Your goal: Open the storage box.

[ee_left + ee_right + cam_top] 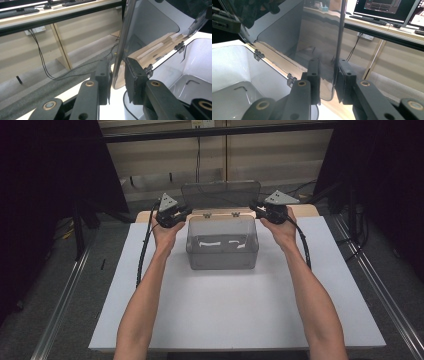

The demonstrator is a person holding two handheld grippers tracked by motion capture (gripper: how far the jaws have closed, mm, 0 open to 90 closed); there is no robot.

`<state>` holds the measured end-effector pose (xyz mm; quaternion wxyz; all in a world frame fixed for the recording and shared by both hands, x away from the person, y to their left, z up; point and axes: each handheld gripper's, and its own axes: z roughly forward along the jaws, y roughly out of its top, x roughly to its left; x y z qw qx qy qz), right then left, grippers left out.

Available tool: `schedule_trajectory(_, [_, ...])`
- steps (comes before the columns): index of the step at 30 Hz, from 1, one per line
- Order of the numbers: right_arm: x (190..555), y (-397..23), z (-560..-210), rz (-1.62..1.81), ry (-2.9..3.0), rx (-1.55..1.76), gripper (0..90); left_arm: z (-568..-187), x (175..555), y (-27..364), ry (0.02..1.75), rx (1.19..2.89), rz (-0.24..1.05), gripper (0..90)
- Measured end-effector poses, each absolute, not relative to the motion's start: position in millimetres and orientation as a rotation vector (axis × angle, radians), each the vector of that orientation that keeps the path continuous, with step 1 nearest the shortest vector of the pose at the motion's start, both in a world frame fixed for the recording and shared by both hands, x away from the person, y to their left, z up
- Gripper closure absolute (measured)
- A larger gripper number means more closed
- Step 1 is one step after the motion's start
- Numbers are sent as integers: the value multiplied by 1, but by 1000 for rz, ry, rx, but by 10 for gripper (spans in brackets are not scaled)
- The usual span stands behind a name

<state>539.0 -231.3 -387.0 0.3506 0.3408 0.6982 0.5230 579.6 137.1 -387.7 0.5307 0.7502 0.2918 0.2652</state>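
My left forearm reaches straight up the worktop [150,320] toward twelve o'clock, its left claw [186,211] clenched on the left edge of the lid [220,193]. That lid is smoky, translucent plastic with rounded corners, standing near upright on two small hinges. Below it the clear plastic box [222,251] sits at centre, open, with what I take to be an Allen key on its floor. At two o'clock, my right claw [254,208] pinches the lid's right edge, the arm angled inward.
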Motion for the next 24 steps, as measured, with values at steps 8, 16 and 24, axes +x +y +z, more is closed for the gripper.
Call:
schedule_trajectory(8, [543, -231, -388, 1381, 1784, 927, 749, -393, 583, 135, 701, 1818, 631, 716])
schedule_trajectory(16, [548, -230, -389, 1389, 1768, 957, 748, -393, 585, 131, 711, 1822, 619, 694])
schedule_trajectory(24, [551, -229, -391, 1397, 1771, 970, 734, -397, 589, 130, 725, 1858, 628, 739])
